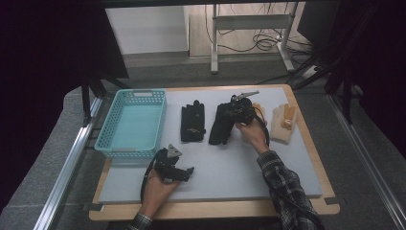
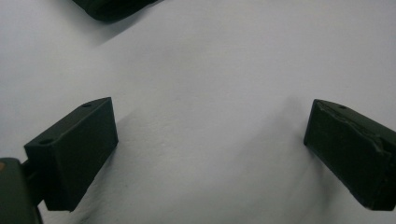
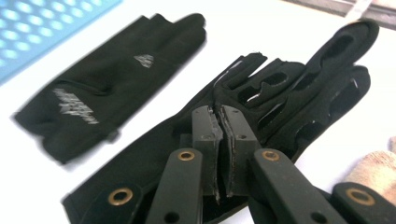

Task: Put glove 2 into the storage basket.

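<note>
The right gripper (image 3: pixel 219 140) is sitting over the nearer black glove (image 3: pixel 261 107), its jaws pressed together, and it appears to be pinching a fold of the fabric near the glove's palm, though the pinch itself is hard to confirm since the pads are hiding what lies between them. The step in hand is looking like the pick-up of this glove; the next move is calling for a lift and a carry leftward past the second black glove (image 1: pixel 193 121) toward the blue basket (image 1: pixel 111 135). The left gripper (image 2: pixel 210 140) is hovering with jaws spread wide over bare mat (image 2: pixel 210 60), holding nothing. The beige gloves (image 1: pixel 283 123) beyond the right gripper are partly covered by it in the high view.
</note>
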`<state>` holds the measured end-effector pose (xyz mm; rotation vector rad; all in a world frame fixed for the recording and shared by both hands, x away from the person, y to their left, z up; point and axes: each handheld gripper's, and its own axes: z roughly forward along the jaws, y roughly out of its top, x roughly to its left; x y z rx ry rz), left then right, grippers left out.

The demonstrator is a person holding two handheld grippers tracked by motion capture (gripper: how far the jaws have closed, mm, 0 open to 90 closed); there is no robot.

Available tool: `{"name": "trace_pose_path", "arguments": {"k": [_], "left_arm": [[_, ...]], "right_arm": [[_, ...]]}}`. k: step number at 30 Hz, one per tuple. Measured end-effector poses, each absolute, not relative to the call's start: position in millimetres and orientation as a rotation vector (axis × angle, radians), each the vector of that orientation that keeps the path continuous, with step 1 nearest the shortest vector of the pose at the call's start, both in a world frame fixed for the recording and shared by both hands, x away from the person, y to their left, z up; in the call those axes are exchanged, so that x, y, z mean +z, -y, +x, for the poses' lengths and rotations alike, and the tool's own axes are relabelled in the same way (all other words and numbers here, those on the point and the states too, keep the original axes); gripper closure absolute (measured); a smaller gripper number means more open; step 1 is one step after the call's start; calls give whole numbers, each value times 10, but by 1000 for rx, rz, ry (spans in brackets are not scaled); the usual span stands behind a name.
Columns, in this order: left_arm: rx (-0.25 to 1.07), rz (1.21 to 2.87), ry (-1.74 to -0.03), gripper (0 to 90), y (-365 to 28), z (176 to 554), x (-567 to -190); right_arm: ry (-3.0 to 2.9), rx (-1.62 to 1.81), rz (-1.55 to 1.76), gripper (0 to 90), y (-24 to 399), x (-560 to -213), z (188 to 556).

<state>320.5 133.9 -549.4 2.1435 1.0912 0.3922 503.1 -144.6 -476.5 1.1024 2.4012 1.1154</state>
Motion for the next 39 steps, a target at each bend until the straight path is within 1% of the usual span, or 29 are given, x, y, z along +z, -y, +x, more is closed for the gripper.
{"name": "trace_pose_path", "arguments": {"k": [11, 12, 19, 20, 21, 22, 24, 25, 30, 33, 34, 35, 36, 38, 39], "left_arm": [[392, 2141, -1093, 30, -1337, 3202, -5494], [392, 2141, -1093, 30, -1337, 3202, -5494], [395, 2141, -1092, 31, -1336, 3203, -5494], [396, 2141, -1091, 31, -1336, 3202, -5494], [396, 2141, -1091, 31, -1336, 3202, -5494], [396, 2141, -1091, 31, -1337, 3202, -5494], [395, 2140, -1091, 31, -1336, 3202, -5494], [395, 2140, -1091, 31, -1336, 3202, -5494], [396, 2144, -1090, 31, -1338, 3202, -5492], [394, 2142, -1092, 31, -1337, 3200, -5493], [394, 2142, -1092, 31, -1337, 3200, -5493], [394, 2142, -1092, 31, -1337, 3200, -5493], [394, 2142, -1092, 31, -1337, 3200, -5493], [394, 2142, -1092, 31, -1337, 3200, -5493], [394, 2142, -1092, 31, -1337, 3200, -5493]], "right_arm": [[-2431, 1259, 1023, 839, 1519, -4418, 4486], [-2431, 1259, 1023, 839, 1519, -4418, 4486], [-2468, 1317, 974, 838, 1535, -4360, 4066], [-2478, 1322, 969, 838, 1534, -4385, 3952], [-2478, 1322, 969, 838, 1534, -4385, 3952], [-2492, 1329, 973, 837, 1537, -4436, 3860], [-2498, 1322, 976, 837, 1541, -4512, 3795], [-2498, 1322, 976, 837, 1541, -4512, 3795], [-2508, 1265, 1028, 836, 1567, -4846, 3782], [-2520, 1258, 1055, 834, 1564, -4950, 3803], [-2531, 1216, 1051, 814, 1547, -5025, 3813], [-2531, 1216, 1051, 814, 1547, -5025, 3813], [-2532, 1197, 1035, 786, 1540, -5051, 3815], [-2513, 1162, 1002, 710, 1536, -5053, 3817], [-2486, 1155, 984, 655, 1557, -5015, 3831]]}}
